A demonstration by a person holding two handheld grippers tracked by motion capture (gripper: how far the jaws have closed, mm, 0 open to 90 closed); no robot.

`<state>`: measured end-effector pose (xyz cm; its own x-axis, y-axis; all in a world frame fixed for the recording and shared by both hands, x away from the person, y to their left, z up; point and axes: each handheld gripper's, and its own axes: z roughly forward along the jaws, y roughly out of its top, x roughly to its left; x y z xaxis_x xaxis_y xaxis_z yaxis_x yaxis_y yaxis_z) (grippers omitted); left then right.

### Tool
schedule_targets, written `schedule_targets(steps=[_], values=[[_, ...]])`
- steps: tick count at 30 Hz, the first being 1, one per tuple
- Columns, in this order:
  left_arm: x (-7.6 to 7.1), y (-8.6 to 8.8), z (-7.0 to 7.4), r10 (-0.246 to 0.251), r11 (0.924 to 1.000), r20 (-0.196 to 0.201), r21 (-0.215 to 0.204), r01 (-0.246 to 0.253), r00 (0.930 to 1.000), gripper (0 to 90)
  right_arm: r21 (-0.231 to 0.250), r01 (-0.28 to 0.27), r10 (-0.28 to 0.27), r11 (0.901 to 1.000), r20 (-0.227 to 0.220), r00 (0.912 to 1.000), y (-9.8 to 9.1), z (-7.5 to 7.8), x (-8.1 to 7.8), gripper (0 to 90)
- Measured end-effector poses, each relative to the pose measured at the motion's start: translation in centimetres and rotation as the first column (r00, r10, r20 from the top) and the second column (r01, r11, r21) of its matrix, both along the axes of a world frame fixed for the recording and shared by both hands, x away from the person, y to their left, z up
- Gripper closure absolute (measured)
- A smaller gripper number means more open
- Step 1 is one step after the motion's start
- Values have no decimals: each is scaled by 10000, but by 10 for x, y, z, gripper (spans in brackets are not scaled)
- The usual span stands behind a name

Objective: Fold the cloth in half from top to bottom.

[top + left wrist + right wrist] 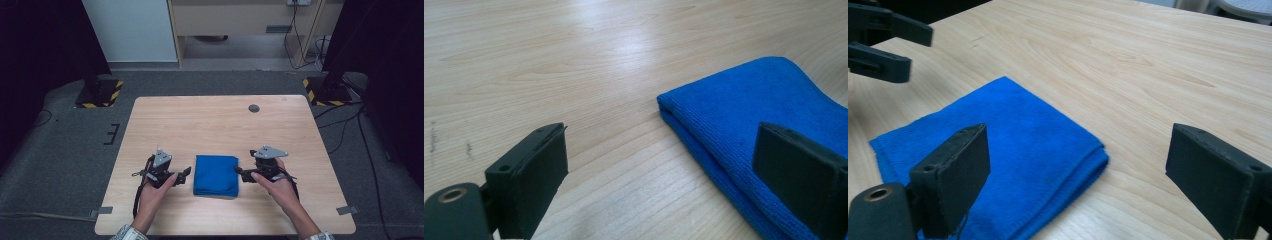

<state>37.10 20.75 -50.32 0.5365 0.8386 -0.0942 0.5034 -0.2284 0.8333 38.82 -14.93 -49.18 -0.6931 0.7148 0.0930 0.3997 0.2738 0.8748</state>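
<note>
Beside folded blue cloth, left tool, right tool, both wide open, empty

No readable text, labels, brands or numbers anywhere.

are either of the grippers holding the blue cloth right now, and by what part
Nothing is held. The folded blue cloth lies flat on the table, with the left gripper and right gripper beside it, jaws open.

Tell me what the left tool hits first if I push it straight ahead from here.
Probably the folded blue cloth: the left tool points at its near side edge, jaws open, with bare table between them.
</note>
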Motion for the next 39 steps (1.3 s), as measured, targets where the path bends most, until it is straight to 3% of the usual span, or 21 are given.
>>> schedule_targets(steps=[13,17,22,29,33,39], values=[[5,12,-5,256,9994,-242,257,-249,9994,67,-127,747,-751,9971,-339,9966,-27,-5,10,100],[5,10,-5,290,9967,-313,771,-265,9991,67,-268,980,-990,9948,-374,9944,-37,-7,12,105],[5,10,-7,219,9946,-390,1022,-179,9990,67,-749,1487,-1517,9860,-359,9878,-54,-13,18,113],[7,12,-11,242,9913,-440,1305,-183,9987,67,-887,1742,-1824,9807,-942,9787,-69,-21,21,125],[9,16,-13,309,9910,-460,1319,-246,9985,67,-1336,1631,-1783,9775,-1115,9776,-72,-25,23,116],[13,26,-14,571,9921,-503,1147,-510,9971,67,-1360,2153,-2313,9670,-1155,9660,-83,-28,29,116]])
